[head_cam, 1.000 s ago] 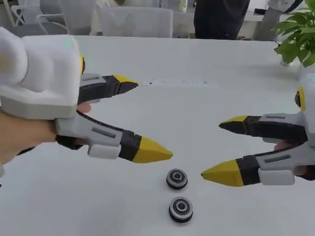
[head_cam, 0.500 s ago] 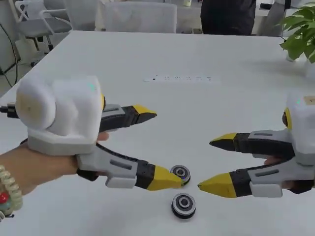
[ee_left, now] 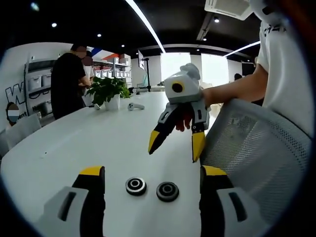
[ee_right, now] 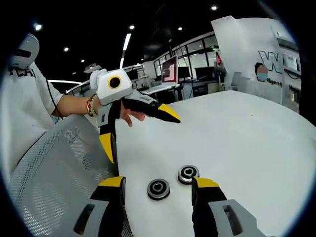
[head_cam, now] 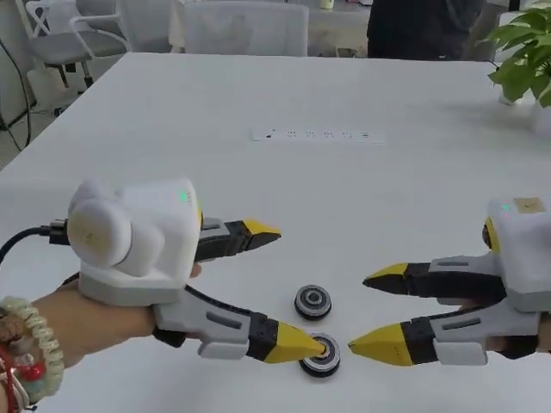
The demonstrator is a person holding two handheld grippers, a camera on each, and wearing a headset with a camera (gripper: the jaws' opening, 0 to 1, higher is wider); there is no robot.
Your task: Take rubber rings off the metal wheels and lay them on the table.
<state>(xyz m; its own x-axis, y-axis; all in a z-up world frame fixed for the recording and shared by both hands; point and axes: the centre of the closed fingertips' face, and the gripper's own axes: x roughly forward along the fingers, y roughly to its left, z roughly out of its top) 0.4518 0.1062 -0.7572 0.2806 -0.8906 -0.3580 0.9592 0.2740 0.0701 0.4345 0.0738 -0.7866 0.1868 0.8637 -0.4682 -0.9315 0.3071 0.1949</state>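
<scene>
Two small metal wheels with black rubber rings lie flat on the white table (head_cam: 172,129). The far wheel (head_cam: 312,301) (ee_left: 135,185) (ee_right: 188,174) sits in the open. The near wheel (head_cam: 320,356) (ee_left: 168,191) (ee_right: 158,188) is partly covered by my left gripper's lower yellow tip. My left gripper (head_cam: 288,288) (ee_left: 152,173) (ee_right: 143,138) comes in from the left, open, holding nothing. Facing it from the right, my right gripper (head_cam: 359,311) (ee_right: 158,181) (ee_left: 174,152) is open too, its tips just right of the wheels.
A socket strip (head_cam: 314,135) is set into the table further back. A potted plant (head_cam: 525,60) (ee_left: 106,91) stands at the far right corner. Chairs and a standing person are beyond the far edge. A mesh chair back (ee_left: 256,153) is close to the near edge.
My left gripper has come down and toward me; its lower tip went from beside the far wheel to over the near wheel. The right gripper sank slightly. The head camera shifted.
</scene>
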